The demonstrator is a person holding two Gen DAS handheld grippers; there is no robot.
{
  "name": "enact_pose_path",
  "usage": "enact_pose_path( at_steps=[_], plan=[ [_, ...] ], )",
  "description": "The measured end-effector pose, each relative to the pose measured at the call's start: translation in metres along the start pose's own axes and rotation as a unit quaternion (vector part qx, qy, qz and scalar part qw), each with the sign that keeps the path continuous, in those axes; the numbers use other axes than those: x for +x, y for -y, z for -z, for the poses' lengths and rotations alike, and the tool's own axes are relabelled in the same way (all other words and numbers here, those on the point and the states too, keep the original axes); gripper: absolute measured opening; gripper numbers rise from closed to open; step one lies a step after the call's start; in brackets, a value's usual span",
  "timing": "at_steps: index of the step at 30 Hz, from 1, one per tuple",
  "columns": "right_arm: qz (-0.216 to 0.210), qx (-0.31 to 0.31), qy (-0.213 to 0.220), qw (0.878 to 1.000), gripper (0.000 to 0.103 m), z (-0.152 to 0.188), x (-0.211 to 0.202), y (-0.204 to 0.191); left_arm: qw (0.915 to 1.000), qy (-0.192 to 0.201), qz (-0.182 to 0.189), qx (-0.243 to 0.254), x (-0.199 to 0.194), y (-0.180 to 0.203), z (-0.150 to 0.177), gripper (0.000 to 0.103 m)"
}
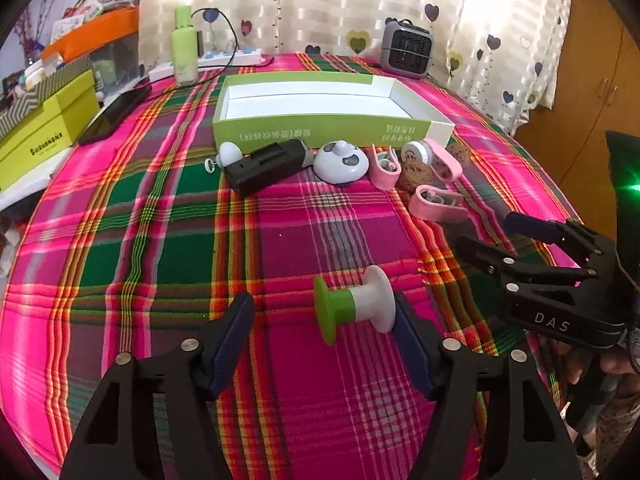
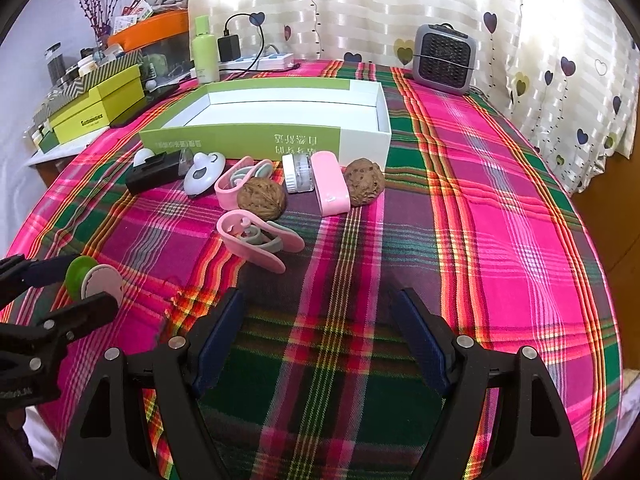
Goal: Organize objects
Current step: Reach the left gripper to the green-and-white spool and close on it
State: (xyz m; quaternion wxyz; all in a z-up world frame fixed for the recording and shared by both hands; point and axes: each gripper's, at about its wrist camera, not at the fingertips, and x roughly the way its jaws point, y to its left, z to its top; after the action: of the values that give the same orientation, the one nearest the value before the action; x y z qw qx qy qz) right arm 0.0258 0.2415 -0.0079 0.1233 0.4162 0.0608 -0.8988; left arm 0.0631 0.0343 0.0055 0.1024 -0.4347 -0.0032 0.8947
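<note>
A green-and-white spool (image 1: 352,304) lies on its side on the plaid cloth between the open fingers of my left gripper (image 1: 324,320), close to the right finger; it also shows in the right wrist view (image 2: 94,280). My right gripper (image 2: 320,312) is open and empty over bare cloth; it shows in the left wrist view (image 1: 516,240). An open green-and-white box (image 1: 320,100) (image 2: 280,112) stands behind a row of small items: a black device (image 1: 268,166), a white dome (image 1: 340,162), pink clips (image 2: 256,236) and two walnuts (image 2: 262,200).
A small grey heater (image 2: 444,60) stands at the back right. A green bottle (image 1: 184,46), a power strip (image 1: 228,58), a phone (image 1: 116,114) and yellow-green boxes (image 1: 44,128) are at the back left. A heart-print curtain hangs behind.
</note>
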Motion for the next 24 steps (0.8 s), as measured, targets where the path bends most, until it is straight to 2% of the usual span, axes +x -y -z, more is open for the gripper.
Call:
enact_pose_path(
  at_steps=[8,13,19,24],
  plan=[
    [-0.009,-0.008,-0.006,1.0,0.078,0.001,-0.002,0.001,0.9999,0.009,-0.01,0.001,0.002,-0.001,-0.005,0.058],
    [-0.034,-0.019,-0.005,0.999,0.077,-0.002,-0.003,0.0,0.9997,0.015,-0.021,0.007,0.005,-0.002,-0.009,0.046],
    [-0.041,-0.043,-0.001,0.998,0.077,-0.012,0.0,-0.008,0.9995,0.019,-0.025,0.01,0.009,-0.004,-0.012,0.039],
    [-0.057,-0.052,0.0,0.997,0.077,-0.022,0.006,-0.009,0.9995,0.023,-0.022,0.008,0.012,-0.007,-0.016,0.037]
  ],
)
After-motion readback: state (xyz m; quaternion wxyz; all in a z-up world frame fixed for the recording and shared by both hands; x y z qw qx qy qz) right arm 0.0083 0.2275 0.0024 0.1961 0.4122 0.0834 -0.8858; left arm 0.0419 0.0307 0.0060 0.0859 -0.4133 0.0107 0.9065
